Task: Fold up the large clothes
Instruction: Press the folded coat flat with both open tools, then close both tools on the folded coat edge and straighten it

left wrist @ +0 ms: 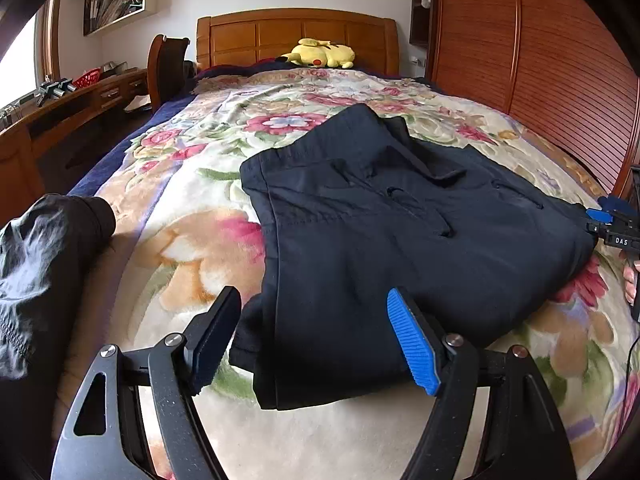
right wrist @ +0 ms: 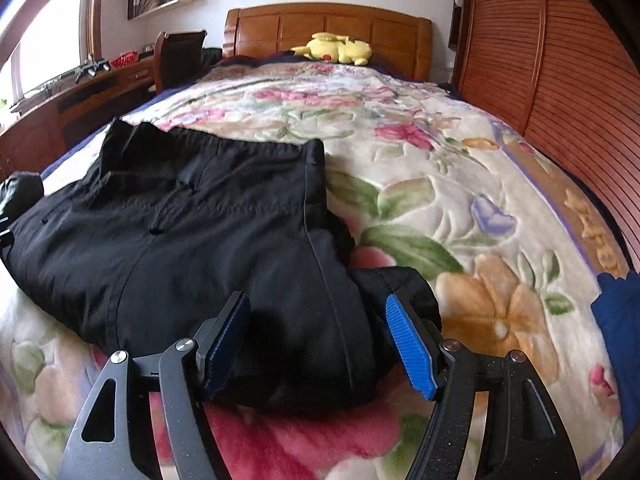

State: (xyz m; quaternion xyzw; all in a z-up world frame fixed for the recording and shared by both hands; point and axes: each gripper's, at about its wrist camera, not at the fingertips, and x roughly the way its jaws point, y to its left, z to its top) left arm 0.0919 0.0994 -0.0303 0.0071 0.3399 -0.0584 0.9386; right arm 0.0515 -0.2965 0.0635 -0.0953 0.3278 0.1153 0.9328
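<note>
A dark navy pair of trousers [left wrist: 400,240] lies folded on the floral bedspread [left wrist: 192,248]; it looks black in the right wrist view [right wrist: 192,248]. My left gripper [left wrist: 316,340] is open, its jaws standing either side of the garment's near left corner. My right gripper [right wrist: 320,344] is open, its jaws straddling the garment's near right edge, where a rolled cuff [right wrist: 400,292] sticks out. The right gripper also shows at the right edge of the left wrist view [left wrist: 616,224].
A dark jacket [left wrist: 40,264] lies at the bed's left edge. A yellow plush toy [left wrist: 320,54] rests by the wooden headboard [left wrist: 296,36]. A desk [left wrist: 72,108] and chair stand left, a slatted wooden wardrobe [left wrist: 560,60] right. Blue cloth [right wrist: 620,328] lies far right.
</note>
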